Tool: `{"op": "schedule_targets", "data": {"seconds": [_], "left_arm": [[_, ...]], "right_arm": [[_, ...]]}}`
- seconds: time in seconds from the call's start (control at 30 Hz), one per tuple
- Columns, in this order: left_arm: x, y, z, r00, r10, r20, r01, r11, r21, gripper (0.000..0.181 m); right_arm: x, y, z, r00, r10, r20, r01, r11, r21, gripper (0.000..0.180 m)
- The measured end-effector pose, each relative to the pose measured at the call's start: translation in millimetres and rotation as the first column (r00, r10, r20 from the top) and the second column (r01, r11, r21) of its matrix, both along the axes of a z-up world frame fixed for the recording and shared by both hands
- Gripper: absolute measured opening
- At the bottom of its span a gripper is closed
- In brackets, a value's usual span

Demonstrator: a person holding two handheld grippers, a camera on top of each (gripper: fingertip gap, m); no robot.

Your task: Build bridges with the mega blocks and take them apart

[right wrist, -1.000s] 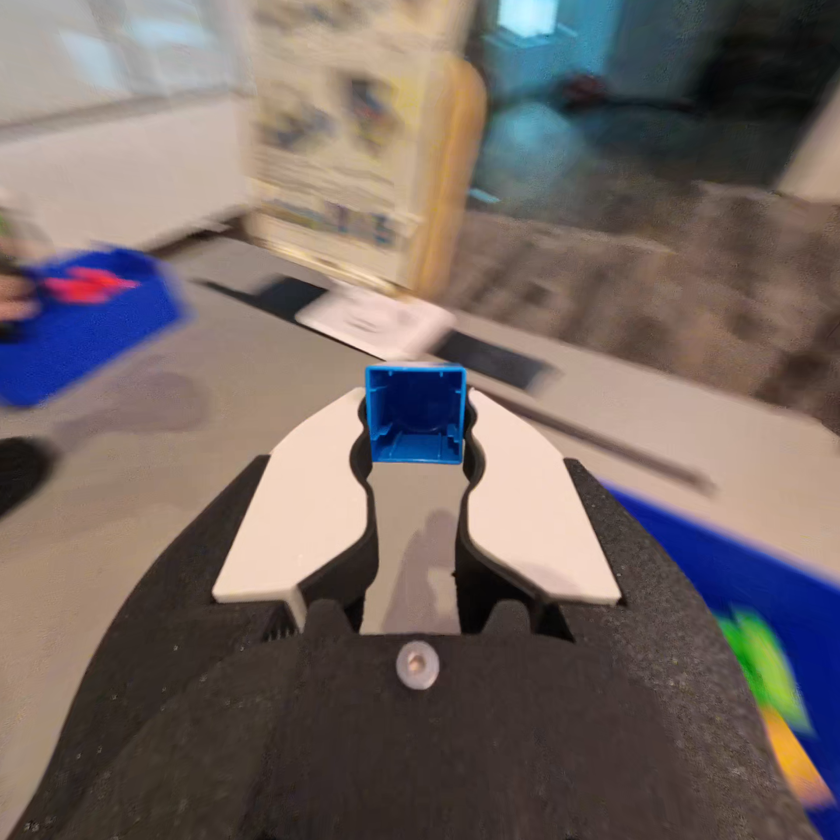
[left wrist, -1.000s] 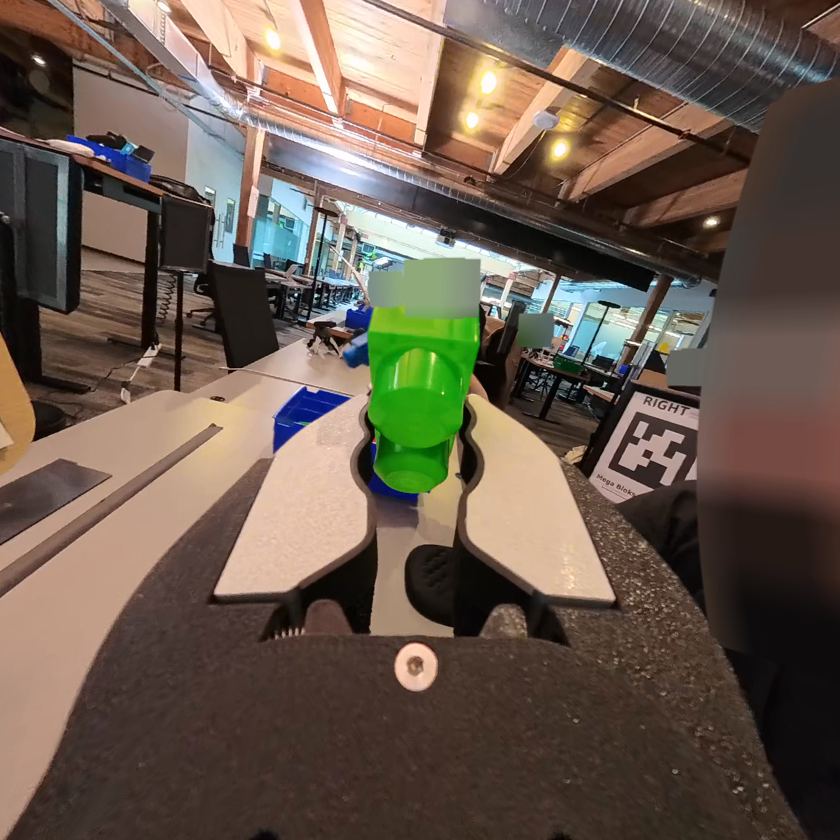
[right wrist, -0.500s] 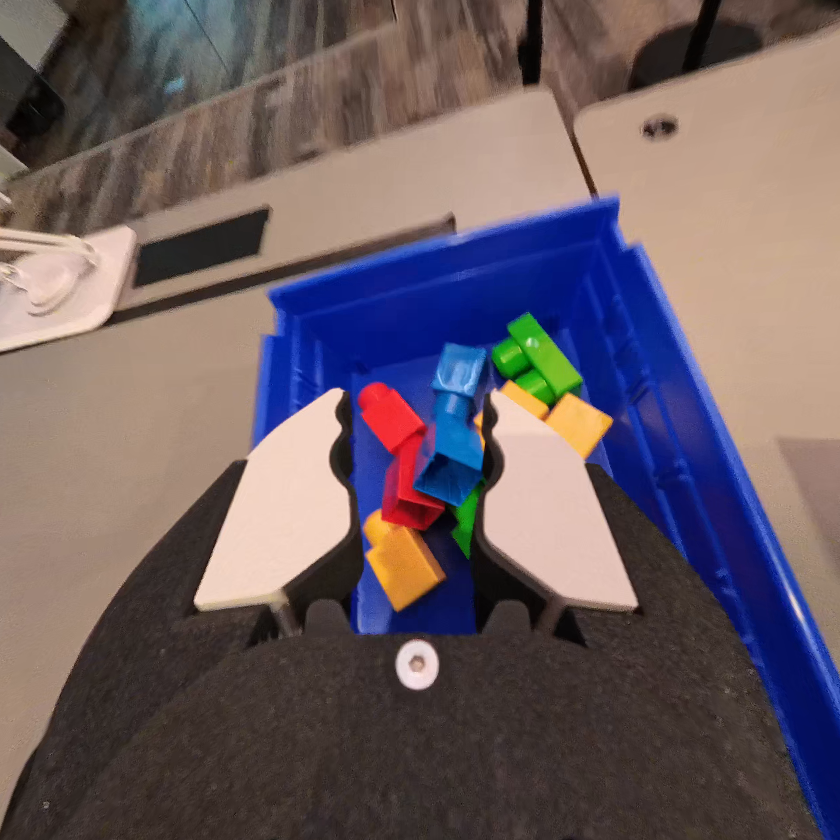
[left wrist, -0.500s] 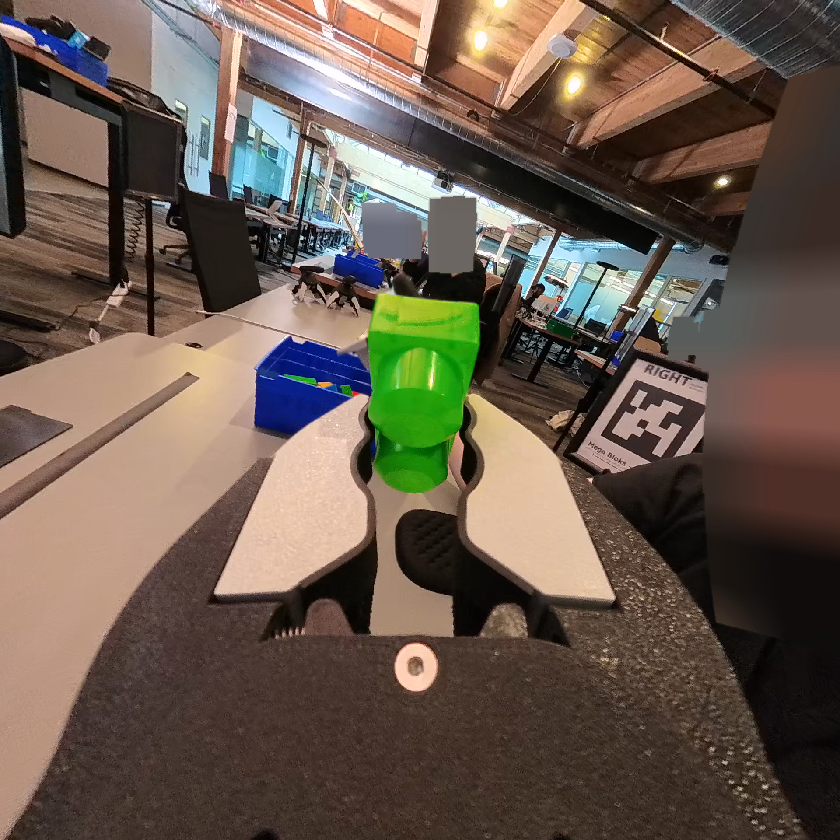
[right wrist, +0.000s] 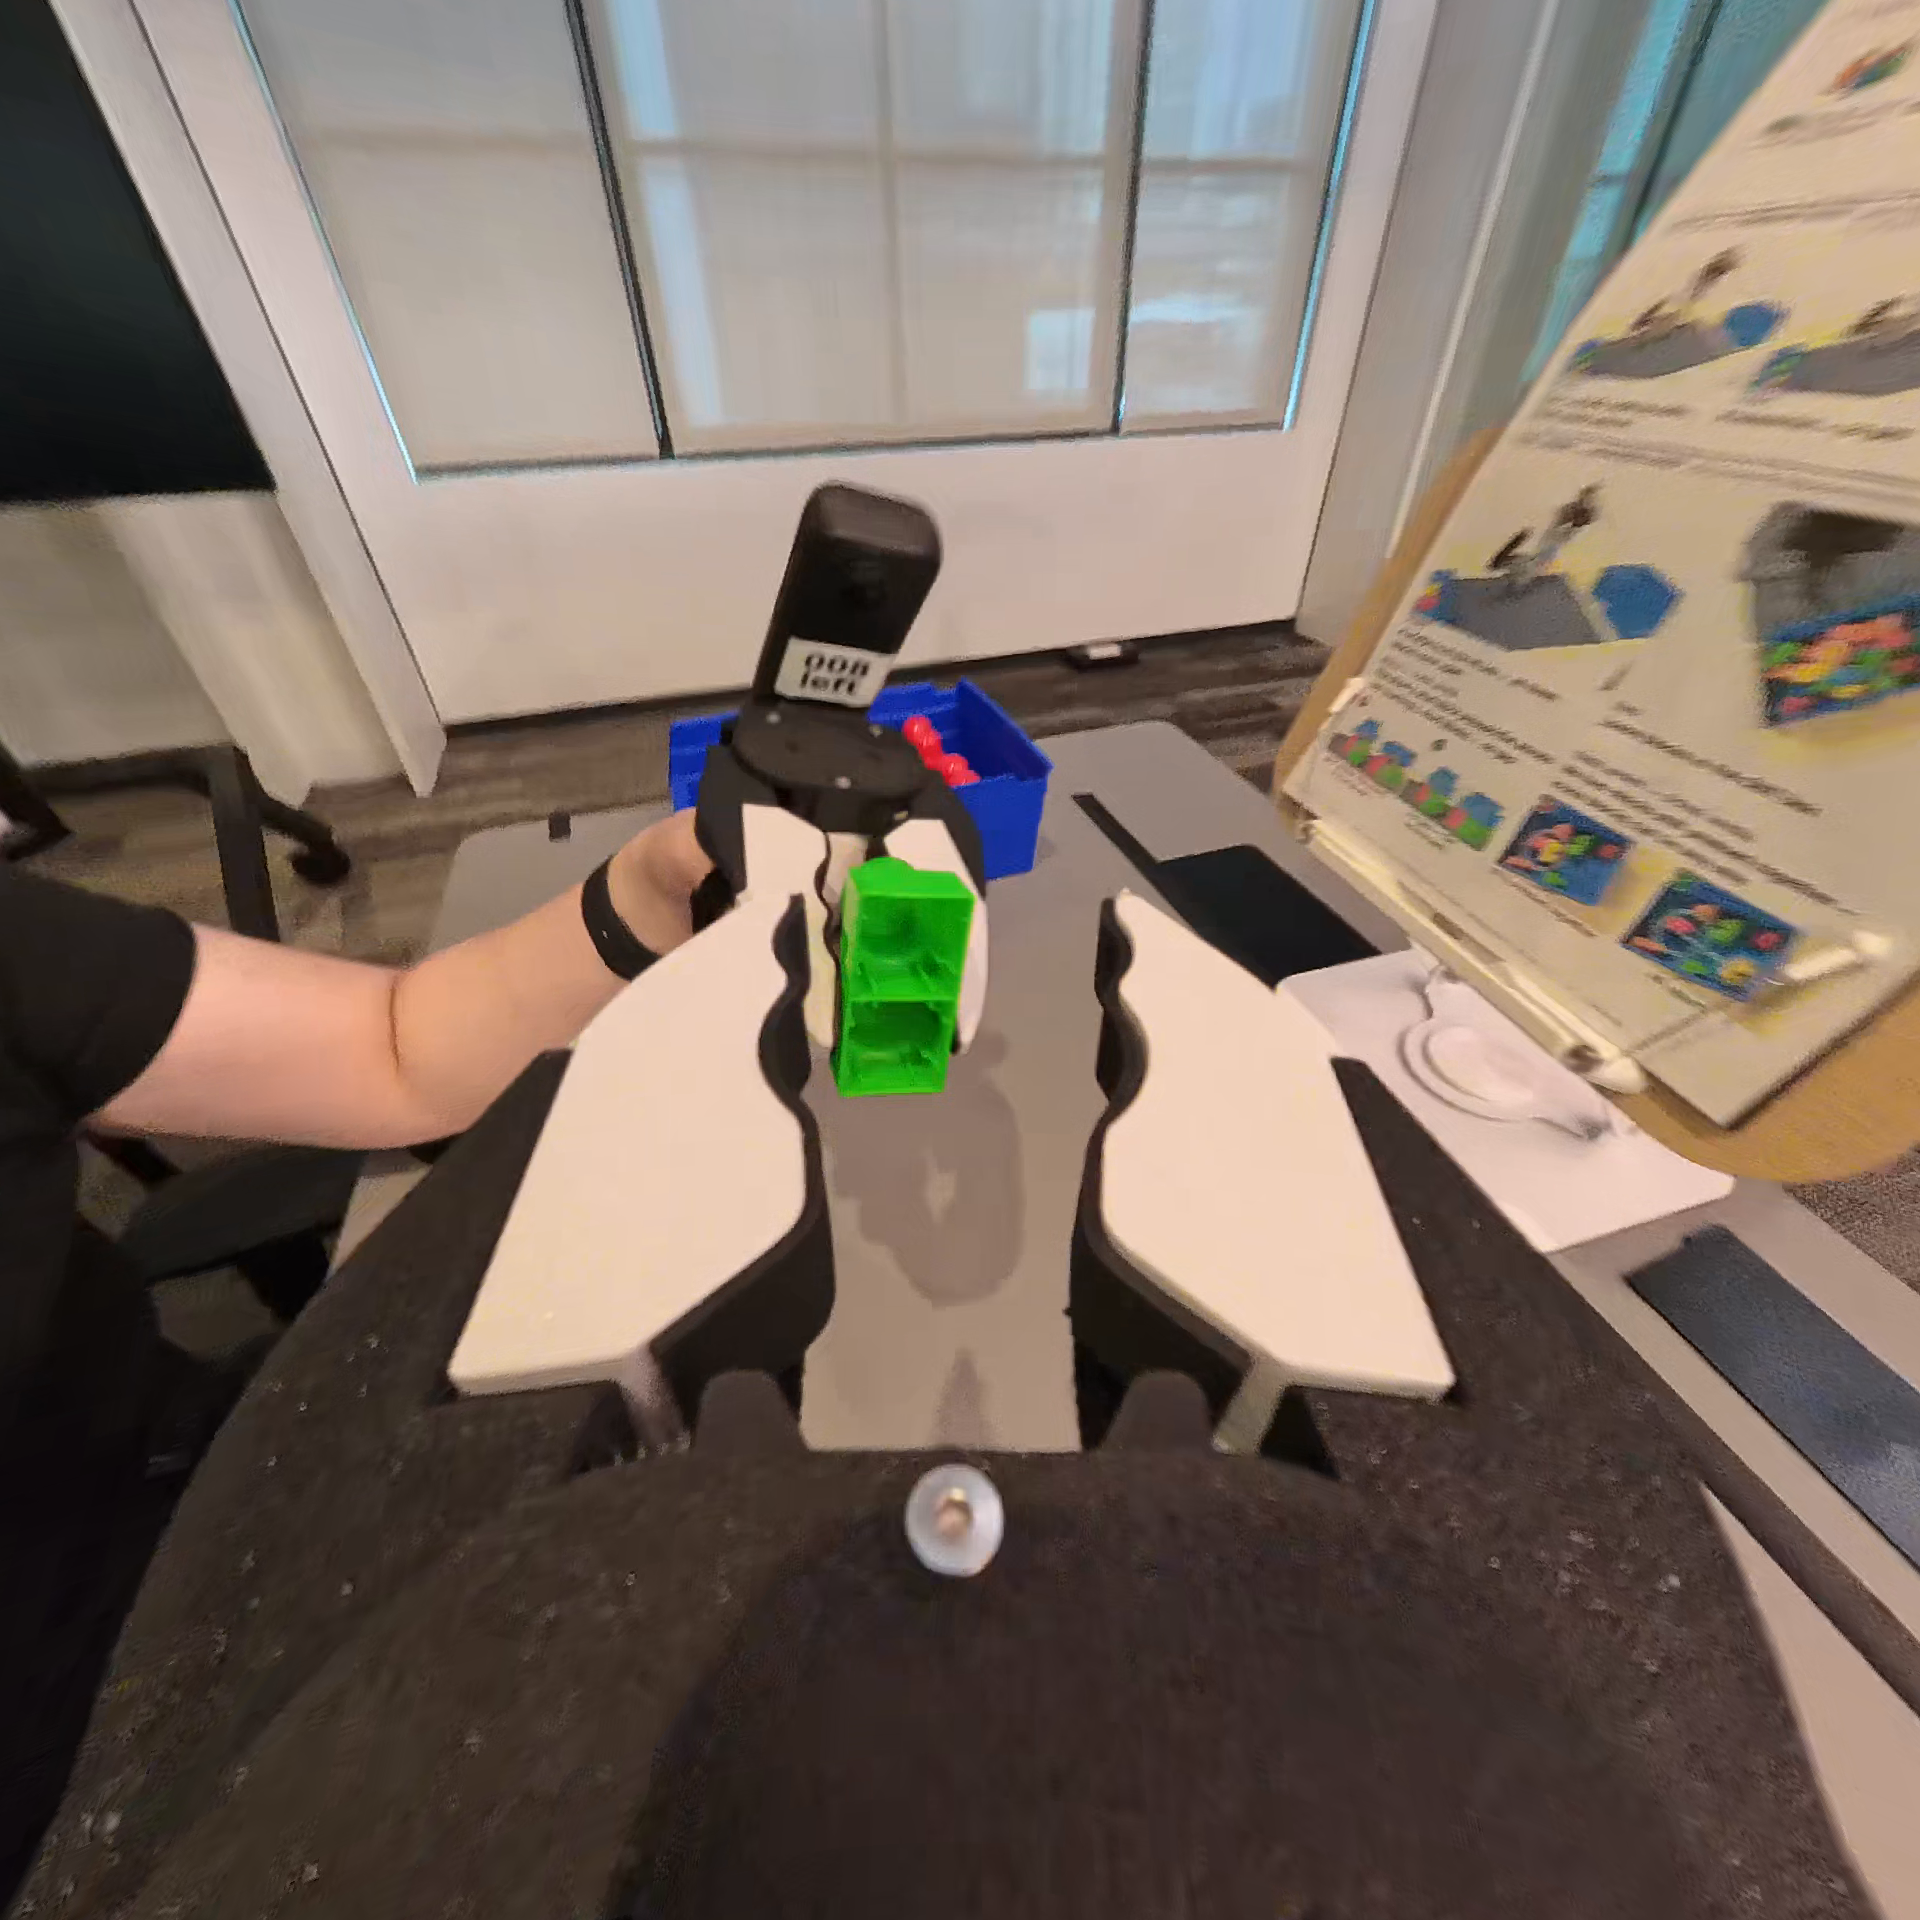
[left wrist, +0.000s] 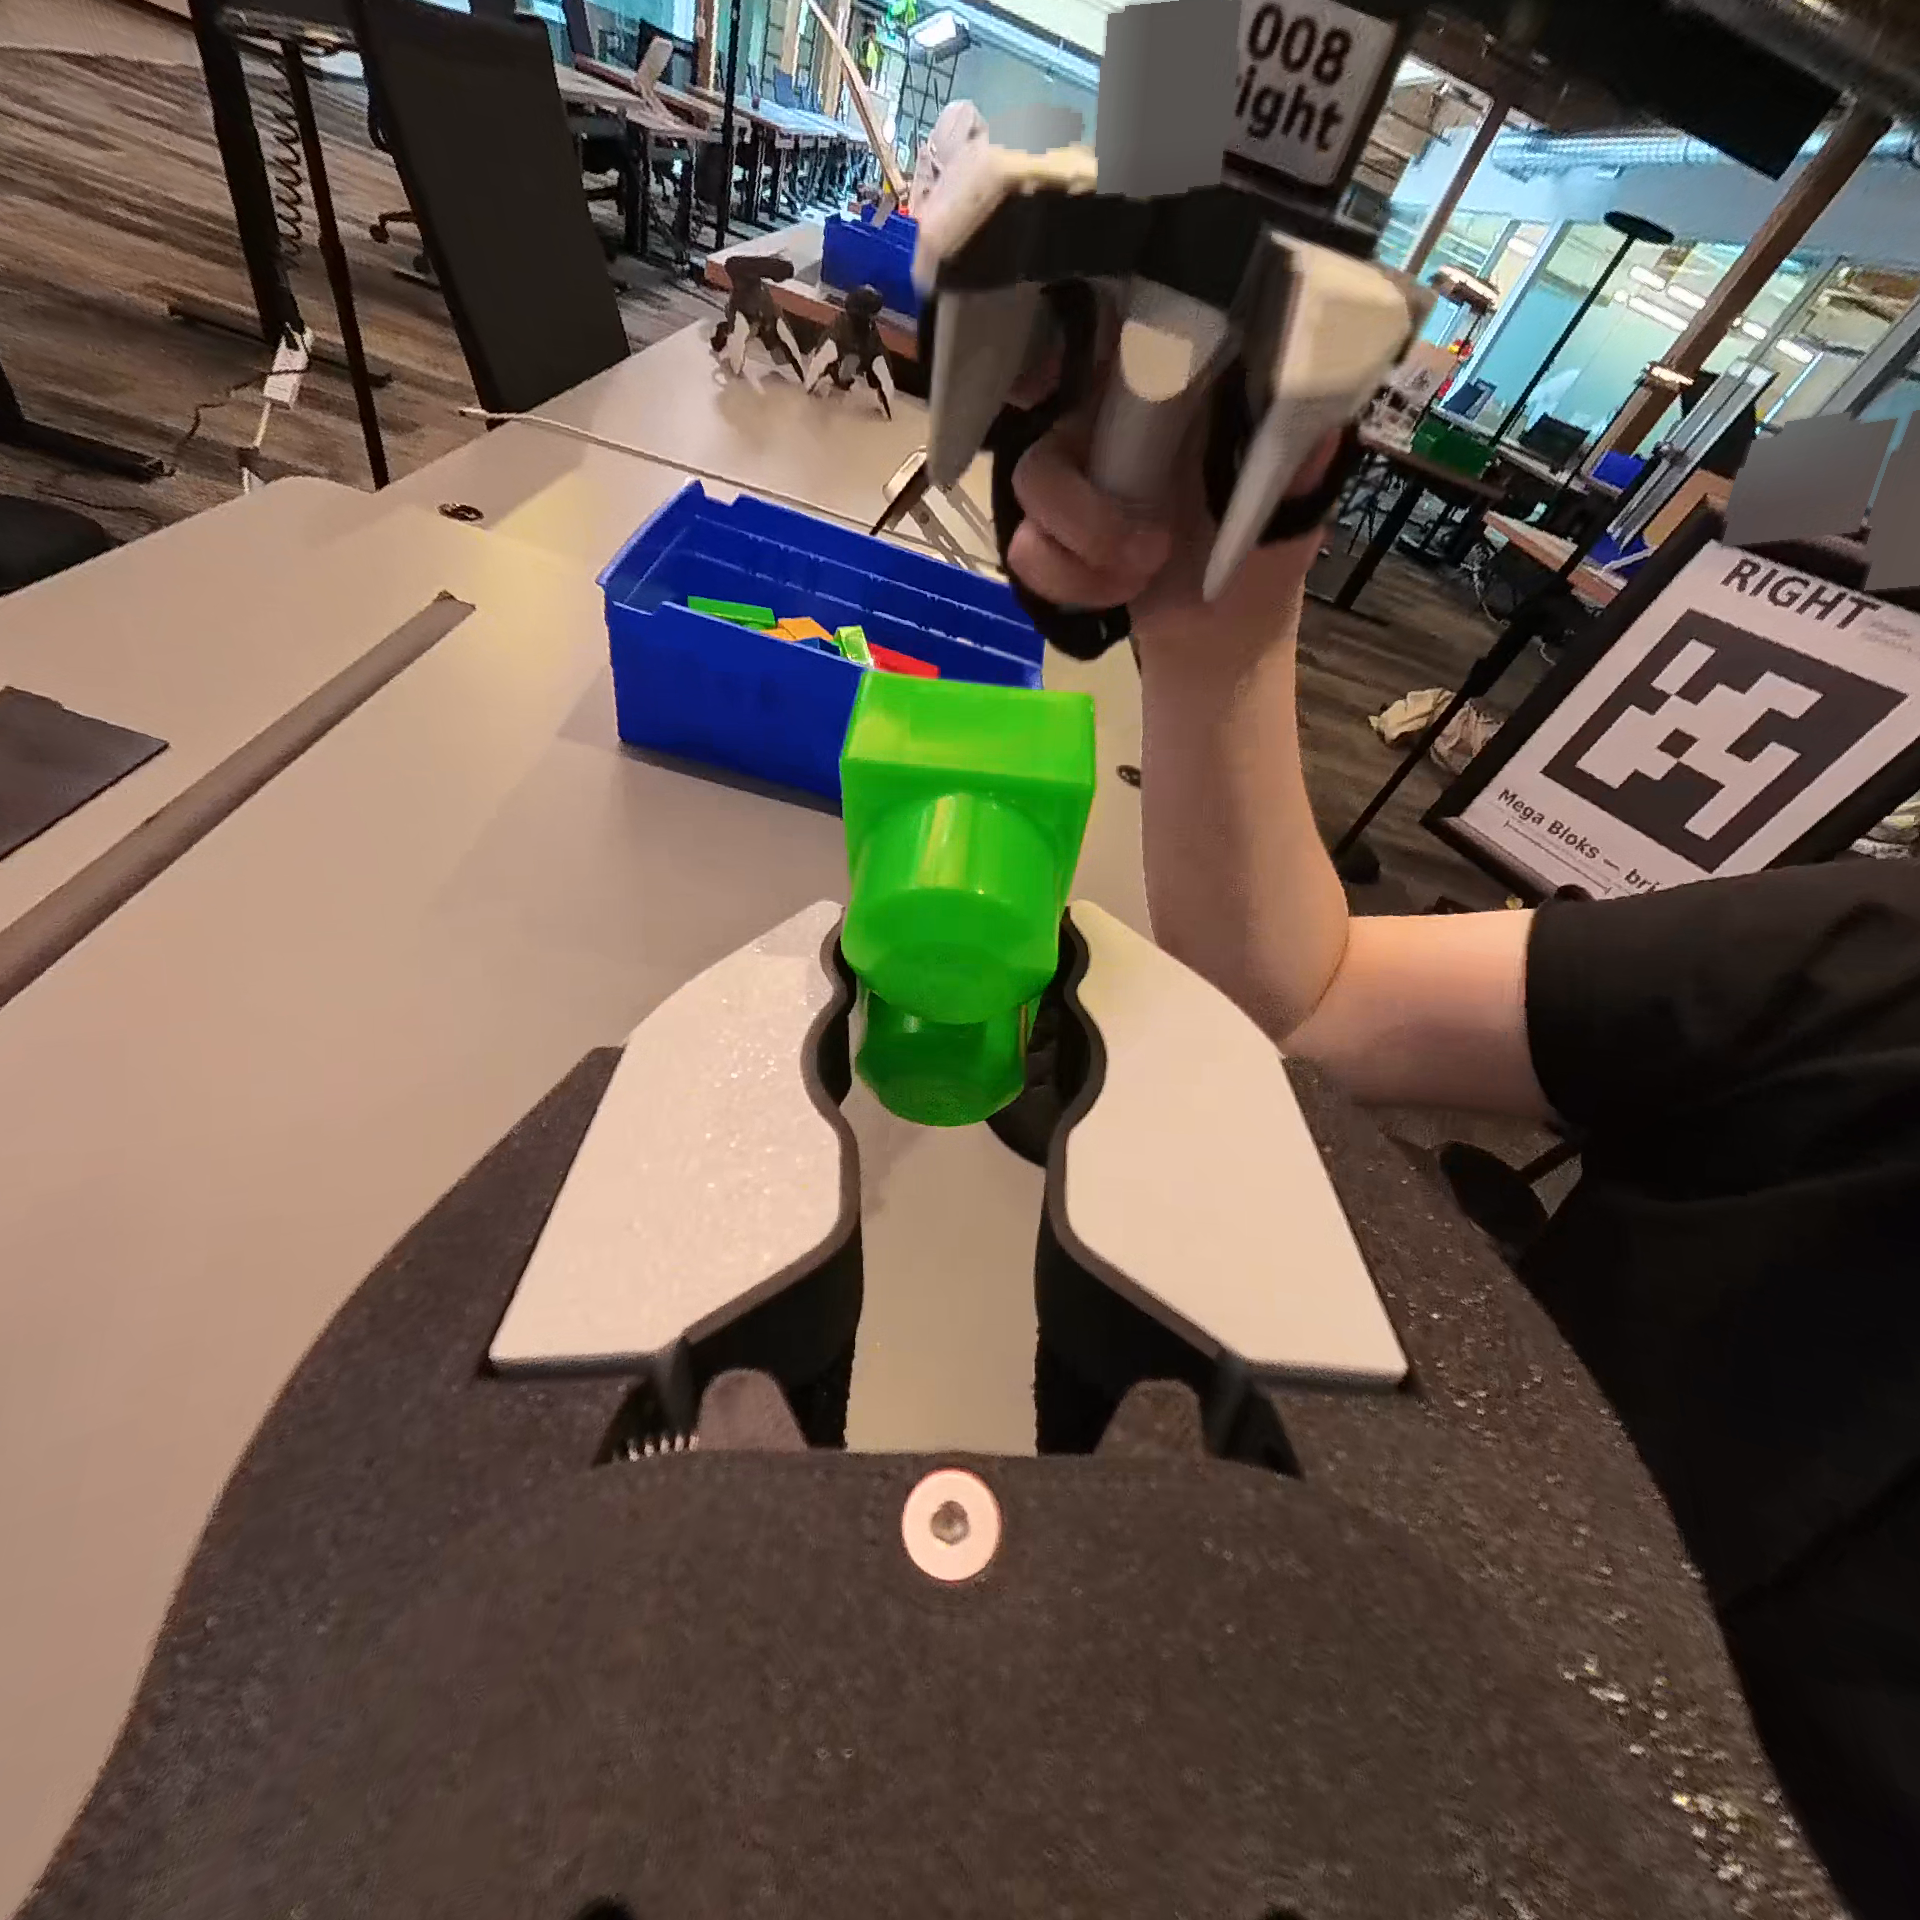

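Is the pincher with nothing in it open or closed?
Open. The right gripper has its two white fingers spread wide apart with bare table showing between them, and nothing is held.

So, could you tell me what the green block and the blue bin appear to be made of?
Green block: looks like glossy moulded plastic, with soft highlights on its round stud. Blue bin: probably rigid moulded plastic too, with a smooth sheen and ribbed inner walls.

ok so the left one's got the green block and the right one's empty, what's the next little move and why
Probably bring the right hand-held gripper forward and close it on the free end of the green block. Its jaws stand open and empty, aimed at the block, which the left hand-held gripper clamps above the grey table. It looks like two stacked pieces, so gripping the other end would let them be pulled apart.
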State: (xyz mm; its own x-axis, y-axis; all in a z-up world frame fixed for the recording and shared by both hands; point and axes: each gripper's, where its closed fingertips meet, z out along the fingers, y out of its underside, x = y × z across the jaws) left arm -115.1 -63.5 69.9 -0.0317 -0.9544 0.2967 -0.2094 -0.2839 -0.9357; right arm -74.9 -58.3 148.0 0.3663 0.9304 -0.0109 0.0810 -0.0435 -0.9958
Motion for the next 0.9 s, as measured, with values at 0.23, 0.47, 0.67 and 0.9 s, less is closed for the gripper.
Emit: {"op": "schedule_targets", "data": {"seconds": [0.23,0.47,0.67,0.9], "left_arm": [[3.5,-5.0,-1.3,1.0,-0.022,-0.009,0.022,1.0,0.013,0.036],[8.0,-7.2,1.8,0.999,-0.03,0.023,0.03,0.999,-0.025,0.054],[-0.1,-0.1,4.3,1.0,-0.01,0.029,0.012,0.999,-0.048,0.051],[-8.2,0.7,10.0,0.999,-0.004,0.038,0.006,0.999,-0.043,0.048]], "right_arm": [[-59.3,2.6,-47.8,0.986,0.135,0.097,-0.118,0.98,-0.159,0.056],[-55.2,5.6,-53.0,0.981,0.164,0.104,-0.143,0.972,-0.184,0.035],[75.4,47.9,-33.5,0.921,-0.321,0.219,0.331,0.944,-0.006,0.036],[353.8,42.8,-140.9,0.362,-0.787,0.499,0.931,0.328,-0.158,0.036]]}}
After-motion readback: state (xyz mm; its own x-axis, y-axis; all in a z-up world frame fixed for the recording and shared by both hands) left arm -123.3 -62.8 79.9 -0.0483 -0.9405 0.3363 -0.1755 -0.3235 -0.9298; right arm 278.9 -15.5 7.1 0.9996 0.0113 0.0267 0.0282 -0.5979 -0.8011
